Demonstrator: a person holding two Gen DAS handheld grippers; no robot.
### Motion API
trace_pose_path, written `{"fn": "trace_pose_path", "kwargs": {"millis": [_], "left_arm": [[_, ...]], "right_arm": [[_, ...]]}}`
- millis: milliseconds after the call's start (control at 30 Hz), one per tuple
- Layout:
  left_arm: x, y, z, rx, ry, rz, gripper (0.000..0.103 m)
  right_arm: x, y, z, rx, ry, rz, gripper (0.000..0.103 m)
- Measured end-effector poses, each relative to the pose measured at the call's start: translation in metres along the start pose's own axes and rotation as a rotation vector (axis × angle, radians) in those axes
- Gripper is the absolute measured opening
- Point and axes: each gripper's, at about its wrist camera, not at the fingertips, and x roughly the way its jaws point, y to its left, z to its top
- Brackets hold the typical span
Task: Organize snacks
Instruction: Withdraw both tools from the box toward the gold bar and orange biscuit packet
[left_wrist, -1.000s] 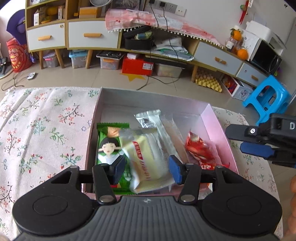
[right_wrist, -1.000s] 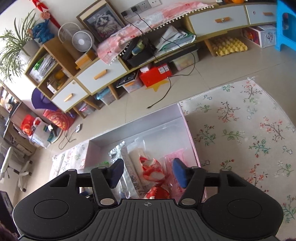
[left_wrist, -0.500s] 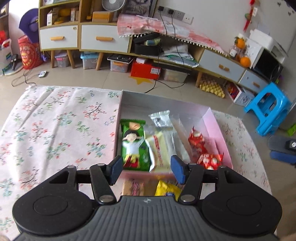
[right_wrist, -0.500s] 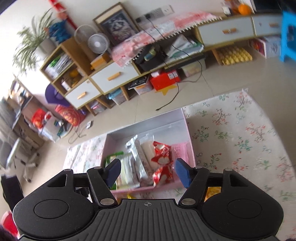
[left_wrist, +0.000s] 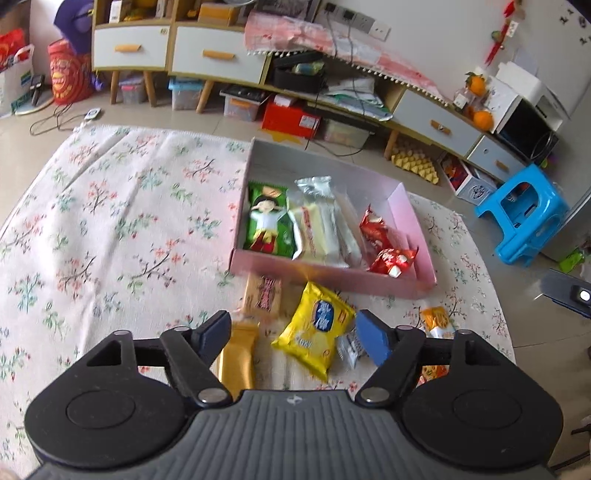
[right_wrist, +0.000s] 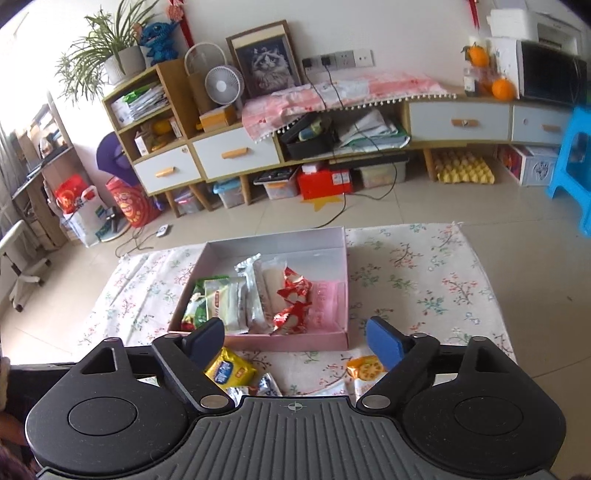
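A pink box (left_wrist: 332, 275) (right_wrist: 295, 340) sits on the floral cloth. It holds a green packet (left_wrist: 267, 221), pale yellow and clear packets (left_wrist: 317, 229) and red packets (left_wrist: 376, 230). In front of it lie a yellow packet (left_wrist: 317, 328) (right_wrist: 229, 369), a tan packet (left_wrist: 263, 295), a gold packet (left_wrist: 236, 354), an orange packet (left_wrist: 437, 321) (right_wrist: 364, 367) and a small white-blue one (left_wrist: 349, 349). My left gripper (left_wrist: 291, 338) is open and empty above the yellow packet. My right gripper (right_wrist: 295, 341) is open and empty, hovering before the box's near wall.
The floral cloth (left_wrist: 110, 221) covers the table. Beyond are the tiled floor, a low cabinet with drawers (right_wrist: 236, 153), a red box (left_wrist: 290, 116) and a blue stool (left_wrist: 524, 214). Part of the right gripper shows at the left wrist view's right edge (left_wrist: 569, 291).
Both grippers have drawn back and up from over the box. The loose packets in front of the box have come into view. Both stay open and empty.
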Motion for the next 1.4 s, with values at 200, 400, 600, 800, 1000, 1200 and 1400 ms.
{"fn": "trace_pose_path", "kwargs": {"millis": [200, 400, 600, 800, 1000, 1200, 1400], "left_arm": [[0.0, 0.003, -0.011, -0.031, 0.034, -0.002, 0.09], [0.004, 0.0, -0.016, -0.01, 0.042, 0.031, 0.095], [0.001, 0.01, -0.017, -0.062, 0.031, 0.07, 0.097], [0.005, 0.01, -0.018, -0.053, 0.044, 0.077, 0.098], [0.007, 0.011, -0.018, -0.058, 0.065, 0.062, 0.099], [0.008, 0.016, -0.017, -0.089, 0.067, 0.082, 0.1], [0.012, 0.015, -0.019, -0.078, 0.084, 0.082, 0.1]], "right_arm": [[0.004, -0.002, -0.013, -0.029, 0.028, -0.028, 0.093], [0.022, 0.005, -0.024, -0.082, 0.076, -0.065, 0.093], [0.041, 0.008, -0.036, -0.12, 0.182, -0.089, 0.093], [0.052, -0.01, -0.039, -0.06, 0.226, -0.135, 0.093], [0.052, -0.018, -0.04, -0.044, 0.221, -0.161, 0.093], [0.054, -0.023, -0.038, -0.03, 0.218, -0.169, 0.093], [0.059, -0.032, -0.038, 0.021, 0.233, -0.174, 0.093]]}}
